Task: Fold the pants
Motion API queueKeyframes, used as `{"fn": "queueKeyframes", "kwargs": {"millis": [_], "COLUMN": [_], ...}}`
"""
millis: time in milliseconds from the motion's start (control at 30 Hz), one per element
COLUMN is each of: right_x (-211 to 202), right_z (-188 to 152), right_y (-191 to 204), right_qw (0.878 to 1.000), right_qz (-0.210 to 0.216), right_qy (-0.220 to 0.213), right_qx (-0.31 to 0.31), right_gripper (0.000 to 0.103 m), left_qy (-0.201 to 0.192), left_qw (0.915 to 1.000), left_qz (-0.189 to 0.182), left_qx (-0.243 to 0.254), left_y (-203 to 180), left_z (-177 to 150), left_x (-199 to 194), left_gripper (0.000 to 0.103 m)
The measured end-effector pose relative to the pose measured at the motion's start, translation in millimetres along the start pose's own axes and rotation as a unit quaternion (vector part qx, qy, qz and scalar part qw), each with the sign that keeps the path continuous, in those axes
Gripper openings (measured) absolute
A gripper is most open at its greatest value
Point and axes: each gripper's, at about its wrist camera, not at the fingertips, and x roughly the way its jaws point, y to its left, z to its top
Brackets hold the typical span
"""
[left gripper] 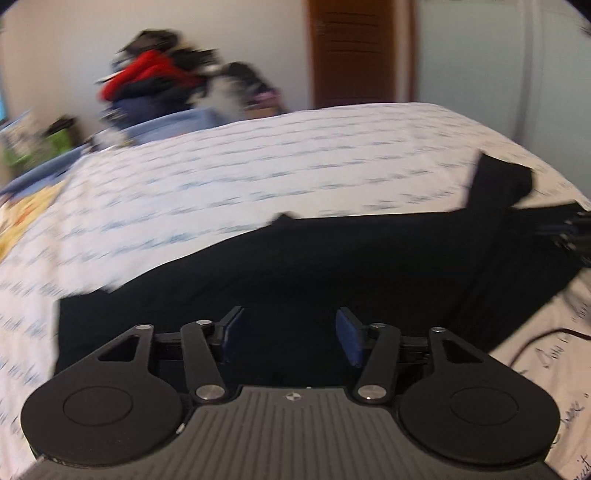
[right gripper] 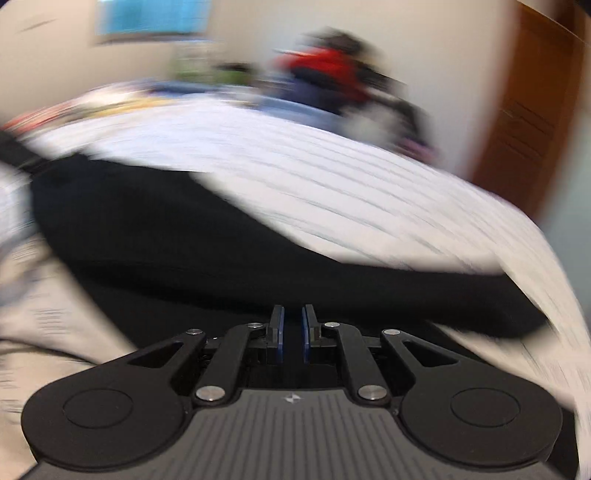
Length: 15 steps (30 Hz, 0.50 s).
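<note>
Black pants (left gripper: 332, 258) lie spread across a bed with a white patterned sheet (left gripper: 258, 173). My left gripper (left gripper: 290, 328) is open, its blue pads wide apart just above the near part of the pants, holding nothing. In the right wrist view the pants (right gripper: 184, 236) stretch from the left to the far right. My right gripper (right gripper: 292, 325) has its pads nearly together with a narrow gap, and I see no cloth between them. That view is heavily motion-blurred. The tip of the right gripper (left gripper: 576, 229) shows at the right edge of the left wrist view.
A pile of red and dark clothes (left gripper: 155, 81) sits beyond the bed's far edge. A brown door (left gripper: 351, 51) is in the back wall. A thin dark cable (left gripper: 546, 339) lies on the sheet at the right. A blue window (right gripper: 151, 18) is at the upper left.
</note>
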Motion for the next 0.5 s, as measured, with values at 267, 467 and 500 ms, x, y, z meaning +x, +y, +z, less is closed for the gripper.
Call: {"fn": "queueKeyframes", "kwargs": {"millis": [267, 467, 500], "right_x": [-12.5, 31.9, 47.0], "right_z": [-14.8, 57.5, 69.3], "right_y": [-64.1, -92.7, -100.8], "right_qw": [0.984, 0.975, 0.973], "right_qz": [-0.084, -0.108, -0.111], "right_qy": [-0.016, -0.066, -0.06], "right_qx": [0.158, 0.184, 0.191], "right_gripper": [0.012, 0.087, 0.086], "left_qy": [0.018, 0.022, 0.024], "left_qw": [0.9904, 0.9866, 0.9861], "left_qz": [-0.126, -0.152, -0.156], "left_qx": [0.055, 0.055, 0.053], "left_y": [-65.7, -82.9, -84.1], "left_z": [7.6, 13.8, 14.7], "left_x": [50.9, 76.1, 79.1], "left_gripper": [0.059, 0.059, 0.059]}}
